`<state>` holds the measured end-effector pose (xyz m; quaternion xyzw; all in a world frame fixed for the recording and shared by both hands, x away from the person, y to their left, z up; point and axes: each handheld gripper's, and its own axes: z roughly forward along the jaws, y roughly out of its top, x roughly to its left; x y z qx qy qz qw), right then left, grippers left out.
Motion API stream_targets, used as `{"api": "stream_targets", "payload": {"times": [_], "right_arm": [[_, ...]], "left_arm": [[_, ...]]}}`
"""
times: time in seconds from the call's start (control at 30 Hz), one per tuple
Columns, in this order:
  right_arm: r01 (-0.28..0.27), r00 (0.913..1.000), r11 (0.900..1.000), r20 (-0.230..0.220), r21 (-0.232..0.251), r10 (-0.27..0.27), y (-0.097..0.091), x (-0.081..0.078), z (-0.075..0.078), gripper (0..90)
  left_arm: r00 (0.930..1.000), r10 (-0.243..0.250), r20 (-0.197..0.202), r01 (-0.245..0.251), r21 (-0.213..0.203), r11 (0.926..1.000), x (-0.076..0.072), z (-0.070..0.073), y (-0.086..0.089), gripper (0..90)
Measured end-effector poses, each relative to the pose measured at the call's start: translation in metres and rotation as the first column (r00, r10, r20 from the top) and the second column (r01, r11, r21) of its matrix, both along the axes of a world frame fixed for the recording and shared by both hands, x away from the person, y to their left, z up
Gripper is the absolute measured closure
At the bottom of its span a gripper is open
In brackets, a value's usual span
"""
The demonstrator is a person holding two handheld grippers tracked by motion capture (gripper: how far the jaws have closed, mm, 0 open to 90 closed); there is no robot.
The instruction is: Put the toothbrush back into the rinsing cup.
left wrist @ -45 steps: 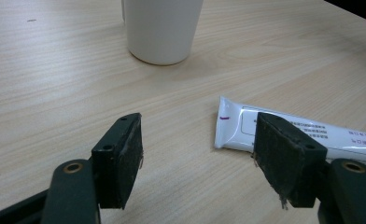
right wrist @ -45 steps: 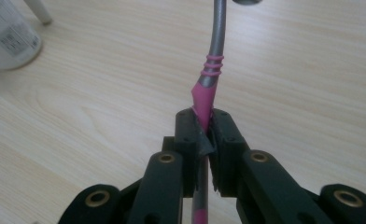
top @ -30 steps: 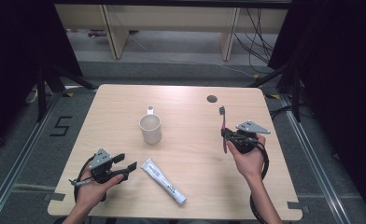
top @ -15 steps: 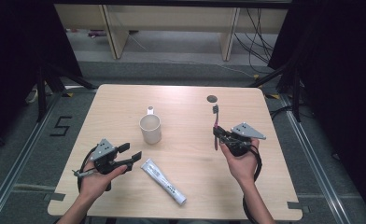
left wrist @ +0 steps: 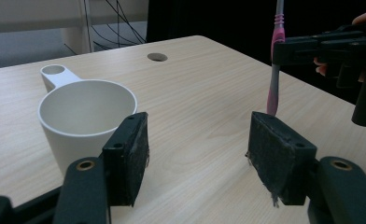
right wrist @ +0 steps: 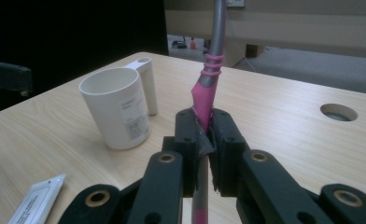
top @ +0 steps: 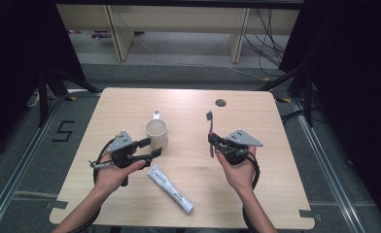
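A white cup (top: 156, 134) with a handle stands upright at the table's middle left. My left gripper (top: 150, 148) hovers just in front of it. Its jaws are open and have just been closing, with nothing between them. In the left gripper view the cup (left wrist: 85, 112) sits left of the gripper (left wrist: 197, 158). My right gripper (top: 212, 143) is shut on a pink and grey toothbrush (top: 210, 127), held upright, head up. The right gripper view shows the pads clamped on the toothbrush (right wrist: 208, 79), with the cup (right wrist: 118, 107) to their left. A toothpaste tube (top: 170, 188) lies near the front.
A round cable hole (top: 220, 102) is cut in the wooden table (top: 285, 194) near its far edge. Metal rails and dark floor surround the table. Shelving legs and cables stand beyond the far edge.
My left gripper has risen and moved toward the cup. The right gripper has carried the toothbrush to the left, nearer the table's middle.
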<state>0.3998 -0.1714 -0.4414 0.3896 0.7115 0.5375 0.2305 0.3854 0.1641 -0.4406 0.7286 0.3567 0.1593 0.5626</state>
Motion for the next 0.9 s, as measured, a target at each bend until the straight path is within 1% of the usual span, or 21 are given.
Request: {"api": "stream_targets", "payload": {"times": [0.03, 0.1, 0.13, 0.17, 0.2, 0.3, 0.33, 0.37, 0.4, 0.43, 0.47, 0.5, 0.57, 0.6, 0.63, 0.67, 0.7, 0.73, 0.77, 0.8, 0.9], "right_arm": [[-0.002, 1.0, 0.9998, -0.009, 0.019, 0.002, 0.004, 0.0, -0.001, 82.8], [-0.006, 0.9999, 0.9999, -0.009, 0.013, 0.006, 0.006, -0.001, -0.001, 82.8], [-0.017, 0.9998, 0.9998, -0.01, 0.008, 0.017, 0.01, -0.001, 0.0, 82.8], [-0.017, 0.9998, 0.9998, -0.01, 0.008, 0.017, 0.01, -0.001, 0.0, 82.8], [-0.034, 0.9993, 0.9994, 0.016, 0.002, 0.034, 0.015, 0.0, 0.0, 82.8], [-0.043, 0.999, 0.999, 0.01, 0.01, 0.043, 0.021, 0.0, 0.0, 82.8], [-0.057, 0.9982, 0.9984, 0.018, 0.001, 0.057, 0.025, -0.001, 0.002, 82.8], [-0.057, 0.9982, 0.9984, 0.018, 0.001, 0.057, 0.025, -0.001, 0.002, 82.8], [-0.052, 0.9977, 0.9986, 0.042, -0.003, 0.052, 0.028, -0.001, 0.002, 82.8], [-0.052, 0.9977, 0.9986, 0.042, -0.003, 0.052, 0.028, -0.001, 0.002, 82.8], [-0.065, 0.9966, 0.9979, 0.051, -0.004, 0.065, 0.031, 0.0, 0.003, 82.8], [-0.065, 0.9966, 0.9979, 0.051, -0.004, 0.065, 0.031, 0.0, 0.003, 82.8], [-0.066, 0.9962, 0.9978, 0.057, 0.003, 0.066, 0.034, -0.001, 0.003, 82.8], [-0.073, 0.9951, 0.9973, 0.068, 0.006, 0.073, 0.036, -0.001, 0.004, 82.9], [-0.079, 0.9942, 0.9969, 0.074, 0.006, 0.078, 0.037, -0.001, 0.005, 82.8], [-0.083, 0.9926, 0.9965, 0.09, 0.01, 0.082, 0.038, -0.001, 0.005, 82.8], [-0.083, 0.9926, 0.9965, 0.09, 0.01, 0.082, 0.038, -0.001, 0.005, 82.8], [-0.073, 0.993, 0.9973, 0.092, -0.005, 0.073, 0.038, -0.002, 0.006, 82.8], [-0.073, 0.993, 0.9973, 0.092, -0.005, 0.073, 0.038, -0.002, 0.006, 82.8], [-0.077, 0.992, 0.997, 0.101, 0.003, 0.076, 0.039, -0.002, 0.007, 82.8], [-0.078, 0.9913, 0.997, 0.107, 0.001, 0.077, 0.04, -0.002, 0.008, 82.8]], "left_arm": [[1.0, -0.002, -0.004, 0.002, 0.004, 1.0, 0.001, 0.001, -0.002, 38.4], [0.9999, -0.01, -0.005, 0.01, -0.006, 0.9999, 0.003, 0.001, -0.004, 38.7], [0.9997, -0.021, -0.012, 0.021, -0.017, 0.9996, 0.005, 0.003, -0.007, 38.8], [0.9997, -0.021, -0.012, 0.021, -0.017, 0.9996, 0.005, 0.003, -0.007, 39.0], [0.9993, -0.029, -0.023, 0.029, -0.029, 0.9992, 0.008, 0.005, -0.011, 39.3], [0.9988, -0.042, -0.026, 0.041, -0.038, 0.9984, 0.01, 0.007, -0.016, 42.4], [0.9985, -0.05, -0.022, 0.049, -0.04, 0.998, 0.012, 0.009, -0.018, 43.2], [0.9984, -0.051, -0.023, 0.05, -0.041, 0.9979, 0.013, 0.01, -0.02, 43.2], [0.9978, -0.062, -0.021, 0.061, -0.052, 0.9967, 0.015, 0.013, -0.025, 43.9], [0.9978, -0.062, -0.021, 0.061, -0.052, 0.9967, 0.015, 0.013, -0.025, 44.3], [0.9974, -0.071, -0.015, 0.07, -0.071, 0.995, 0.018, 0.016, -0.03, 44.9], [0.9974, -0.071, -0.015, 0.07, -0.071, 0.995, 0.018, 0.016, -0.03, 45.3], [0.9968, -0.08, 0.002, 0.08, -0.073, 0.9941, 0.02, 0.019, -0.035, 45.9], [0.9966, -0.08, 0.021, 0.082, -0.084, 0.9931, 0.023, 0.022, -0.04, 47.1], [0.9962, -0.082, 0.029, 0.085, -0.092, 0.9922, 0.024, 0.024, -0.042, 47.7], [0.9962, -0.082, 0.029, 0.085, -0.092, 0.9922, 0.024, 0.024, -0.042, 48.2], [0.9957, -0.086, 0.034, 0.089, -0.095, 0.9915, 0.026, 0.025, -0.043, 48.2], [0.9945, -0.093, 0.048, 0.098, -0.101, 0.9901, 0.028, 0.027, -0.048, 49.4], [0.9945, -0.093, 0.048, 0.098, -0.101, 0.9901, 0.028, 0.027, -0.048, 50.0], [0.9934, -0.102, 0.052, 0.107, -0.109, 0.9882, 0.029, 0.029, -0.051, 50.4], [0.9926, -0.111, 0.05, 0.116, -0.122, 0.9858, 0.031, 0.031, -0.054, 51.2]]}}
